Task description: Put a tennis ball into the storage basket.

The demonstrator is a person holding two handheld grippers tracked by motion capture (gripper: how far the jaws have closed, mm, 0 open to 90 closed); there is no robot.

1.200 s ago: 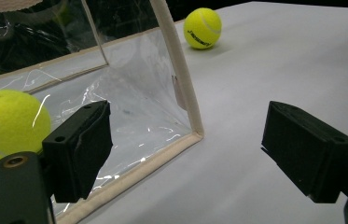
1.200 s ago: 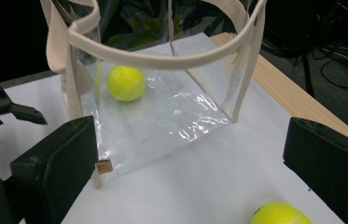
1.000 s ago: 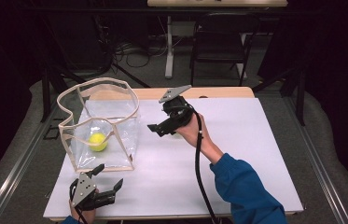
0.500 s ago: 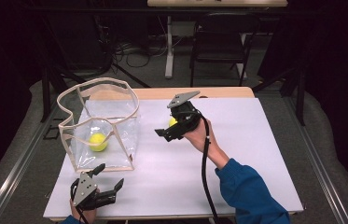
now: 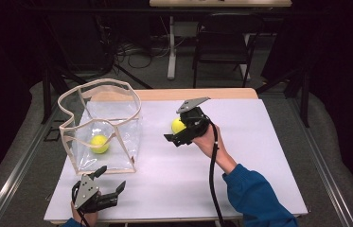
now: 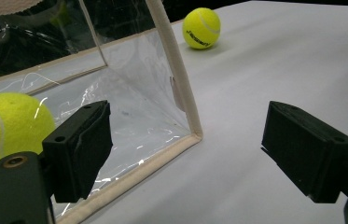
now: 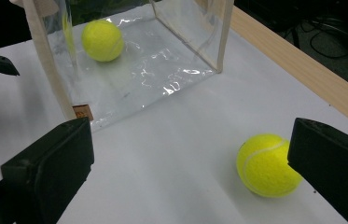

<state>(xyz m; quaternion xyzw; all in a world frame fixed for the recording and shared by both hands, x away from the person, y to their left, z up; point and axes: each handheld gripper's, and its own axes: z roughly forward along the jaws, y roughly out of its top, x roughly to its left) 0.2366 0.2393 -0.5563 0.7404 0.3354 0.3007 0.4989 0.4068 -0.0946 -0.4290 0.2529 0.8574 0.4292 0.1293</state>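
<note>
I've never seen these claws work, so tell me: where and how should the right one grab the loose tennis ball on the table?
Across its widest middle, coming from above. The ball is round and rests free on the table, apart from the bag, so any pair of opposite sides will do. The right gripper is open and wide enough, but the ball sits by one of its fingers; centre it between them before closing, or it will probably roll away.

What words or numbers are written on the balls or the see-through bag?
Dark print on the loose tennis ball on the white table: too small and blurred to read.
Small brown tag at the bottom edge of the clear bag: too small to read.
Tennis ball inside the bag: no print can be seen.
Nothing else carries words, numbers or signs.
</note>
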